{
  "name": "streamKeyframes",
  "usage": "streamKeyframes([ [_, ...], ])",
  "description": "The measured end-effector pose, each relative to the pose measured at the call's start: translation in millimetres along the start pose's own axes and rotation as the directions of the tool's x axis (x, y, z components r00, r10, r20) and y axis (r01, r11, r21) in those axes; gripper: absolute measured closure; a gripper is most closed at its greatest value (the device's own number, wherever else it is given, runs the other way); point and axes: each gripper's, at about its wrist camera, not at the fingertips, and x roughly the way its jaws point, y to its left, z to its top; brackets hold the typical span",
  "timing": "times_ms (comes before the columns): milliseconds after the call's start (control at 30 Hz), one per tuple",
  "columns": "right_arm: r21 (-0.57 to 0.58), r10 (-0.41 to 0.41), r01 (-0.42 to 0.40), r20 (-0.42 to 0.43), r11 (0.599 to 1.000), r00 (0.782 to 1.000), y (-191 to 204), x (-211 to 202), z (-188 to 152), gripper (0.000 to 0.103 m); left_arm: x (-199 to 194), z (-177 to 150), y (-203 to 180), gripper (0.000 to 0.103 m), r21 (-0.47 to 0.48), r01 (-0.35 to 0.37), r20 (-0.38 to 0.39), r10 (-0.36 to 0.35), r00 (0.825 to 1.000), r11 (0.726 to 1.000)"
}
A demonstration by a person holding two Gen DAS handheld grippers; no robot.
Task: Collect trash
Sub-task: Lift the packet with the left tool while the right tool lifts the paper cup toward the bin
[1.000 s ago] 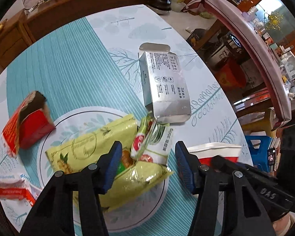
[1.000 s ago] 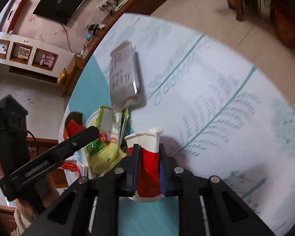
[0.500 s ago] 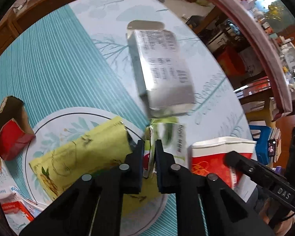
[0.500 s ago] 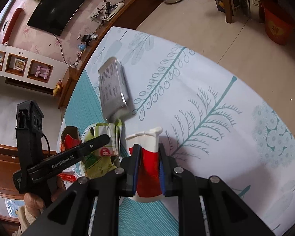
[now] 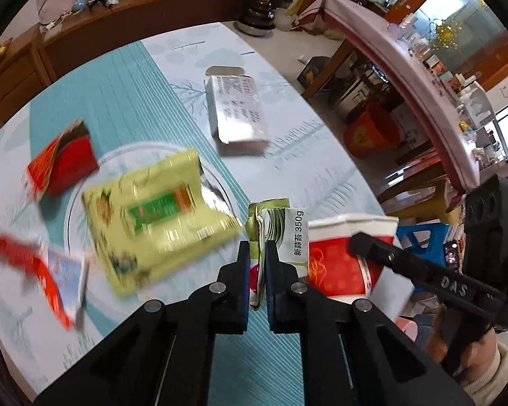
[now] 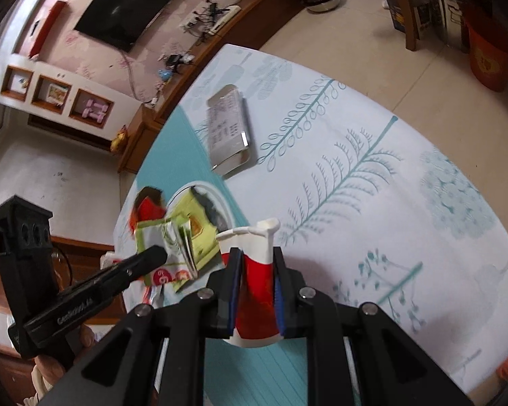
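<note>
My left gripper [image 5: 256, 250] is shut on a green and white snack wrapper [image 5: 288, 226] and holds it up off the table. Right beside it, my right gripper [image 6: 256, 253] is shut on a squashed red and white paper cup [image 6: 257, 284], also lifted; the cup [image 5: 338, 267] shows in the left wrist view too. Below lies a yellow-green bag [image 5: 159, 216] on a white plate [image 5: 135, 147]. A torn red carton [image 5: 64, 162] sits left of the plate. A silver box [image 5: 237, 111] lies farther back. A red and white wrapper [image 5: 44, 270] is at the near left, blurred.
The round table [image 6: 372, 169] has a teal and white leaf-print cloth. An orange bucket [image 5: 372, 132] and a blue stool [image 5: 423, 237] stand on the floor to the right. A wooden cabinet [image 5: 84, 40] runs behind the table. A hand [image 5: 457, 338] holds the right gripper.
The left gripper closed on the green and white wrapper and lifted it off the plate. The right gripper rose too, keeping its grip on the cup.
</note>
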Motion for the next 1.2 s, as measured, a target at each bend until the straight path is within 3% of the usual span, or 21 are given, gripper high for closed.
streamKeyframes([
  [167,-0.092,0.03,-0.03,0.004,0.995,1.0,3,-41,-25,0.086,-48,-55,-26,0.098,-0.024,-0.025,0.055,0.026,0.998,0.999],
  [233,-0.14,0.057,-0.058,-0.009,0.988,0.998,1,-58,-38,0.086,-68,-86,-48,0.098,-0.04,-0.064,0.101,0.067,0.993,0.997],
  [400,-0.293,0.092,-0.112,-0.084,0.95,0.992,-11,-101,-77,0.086,-96,-161,-102,0.097,-0.127,-0.125,0.187,0.148,0.971,0.984],
  [500,-0.358,0.092,-0.132,-0.128,0.924,0.988,-28,-126,-103,0.087,-100,-204,-126,0.097,-0.191,-0.123,0.198,0.161,0.967,0.974],
  [600,-0.399,0.08,-0.144,-0.172,0.906,0.982,-49,-146,-128,0.087,-100,-245,-149,0.097,-0.233,-0.142,0.182,0.186,0.965,0.962],
  [833,-0.414,0.034,-0.156,-0.288,0.897,0.957,-93,-151,-177,0.086,-82,-310,-173,0.097,-0.295,-0.209,0.099,0.247,0.964,0.932],
  [1000,-0.397,0.008,-0.156,-0.35,0.904,0.937,-115,-139,-210,0.086,-59,-340,-172,0.097,-0.293,-0.256,0.03,0.277,0.96,0.921],
  [1200,-0.365,-0.043,-0.111,-0.387,0.925,0.921,-142,-100,-244,0.086,0,-369,-154,0.097,-0.305,-0.265,-0.05,0.262,0.964,0.915],
])
